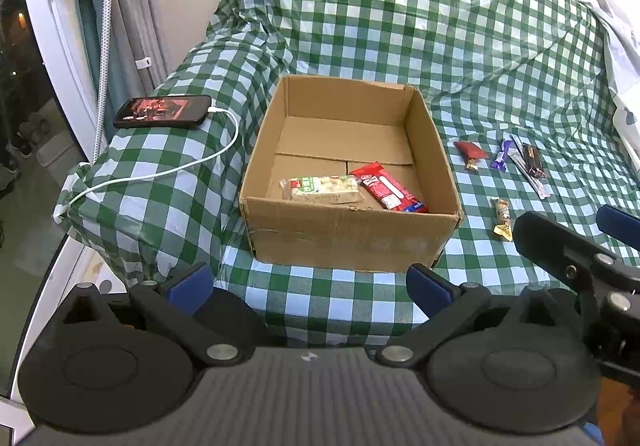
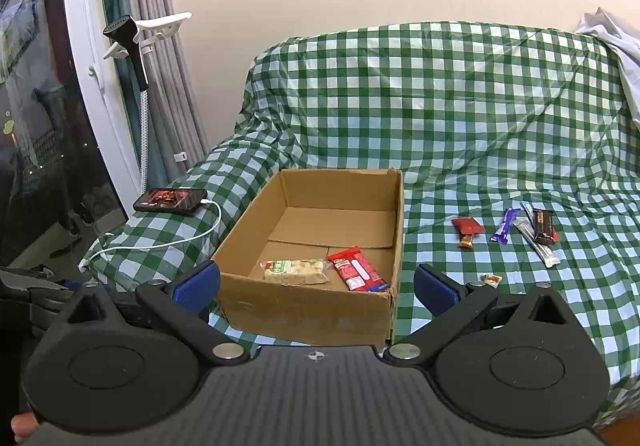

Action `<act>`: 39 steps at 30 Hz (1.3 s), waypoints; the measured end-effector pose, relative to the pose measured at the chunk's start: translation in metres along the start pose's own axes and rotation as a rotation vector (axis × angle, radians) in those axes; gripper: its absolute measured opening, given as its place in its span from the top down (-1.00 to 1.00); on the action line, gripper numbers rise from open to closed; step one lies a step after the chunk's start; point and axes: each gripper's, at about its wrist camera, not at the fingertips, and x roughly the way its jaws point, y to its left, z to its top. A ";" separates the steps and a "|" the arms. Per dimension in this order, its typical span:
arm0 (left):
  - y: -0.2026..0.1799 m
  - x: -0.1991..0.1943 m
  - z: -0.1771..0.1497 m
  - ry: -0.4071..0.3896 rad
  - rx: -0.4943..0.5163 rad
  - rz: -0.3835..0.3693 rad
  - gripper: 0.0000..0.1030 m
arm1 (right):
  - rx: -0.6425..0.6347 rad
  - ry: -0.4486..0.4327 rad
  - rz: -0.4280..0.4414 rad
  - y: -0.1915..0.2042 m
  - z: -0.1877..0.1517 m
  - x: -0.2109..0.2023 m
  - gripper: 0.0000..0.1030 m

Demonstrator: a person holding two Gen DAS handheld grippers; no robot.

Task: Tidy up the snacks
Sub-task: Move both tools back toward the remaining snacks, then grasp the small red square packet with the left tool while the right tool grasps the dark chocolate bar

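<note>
An open cardboard box (image 1: 348,234) (image 2: 304,310) sits on a green checked sofa cover. Inside lie a clear pack with a green label (image 1: 320,188) (image 2: 294,270) and a red pack (image 1: 386,186) (image 2: 358,270). To its right on the cover lie a small red snack (image 1: 470,153) (image 2: 466,230), a purple bar (image 1: 503,155) (image 2: 506,225), a dark bar (image 1: 534,161) (image 2: 544,226), a silver stick (image 1: 528,170) (image 2: 538,244) and a gold-ended candy (image 1: 503,218) (image 2: 491,279). My left gripper (image 1: 310,288) is open and empty before the box. My right gripper (image 2: 316,288) is open and empty; it also shows in the left wrist view (image 1: 576,246).
A phone (image 1: 162,112) (image 2: 170,201) on a white charging cable (image 1: 160,174) lies on the left sofa arm. Curtains, a window frame and a black handheld steamer (image 2: 132,46) stand at left. A white cloth (image 2: 616,42) hangs over the sofa back at right.
</note>
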 end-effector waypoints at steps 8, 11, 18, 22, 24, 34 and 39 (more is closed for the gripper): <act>-0.006 0.008 0.007 0.013 0.013 0.008 -0.99 | 0.033 0.012 -0.006 -0.010 -0.001 0.007 -0.98; -0.013 0.013 0.013 0.026 0.025 0.006 -0.99 | 0.060 0.020 -0.007 -0.018 -0.002 0.011 -0.98; -0.040 0.034 0.040 0.062 0.043 -0.011 -0.99 | 0.134 0.017 -0.055 -0.056 -0.004 0.026 -0.98; -0.067 0.050 0.066 0.079 0.054 -0.044 -0.99 | 0.195 0.008 -0.125 -0.097 -0.003 0.035 -0.98; -0.087 0.062 0.081 0.096 0.067 -0.071 -0.99 | 0.224 0.003 -0.173 -0.122 -0.002 0.038 -0.98; -0.210 0.171 0.166 0.132 0.148 -0.134 -1.00 | 0.293 -0.019 -0.374 -0.257 0.008 0.092 -0.98; -0.277 0.268 0.200 0.204 0.172 -0.183 -1.00 | 0.311 -0.011 -0.431 -0.331 0.014 0.162 -0.98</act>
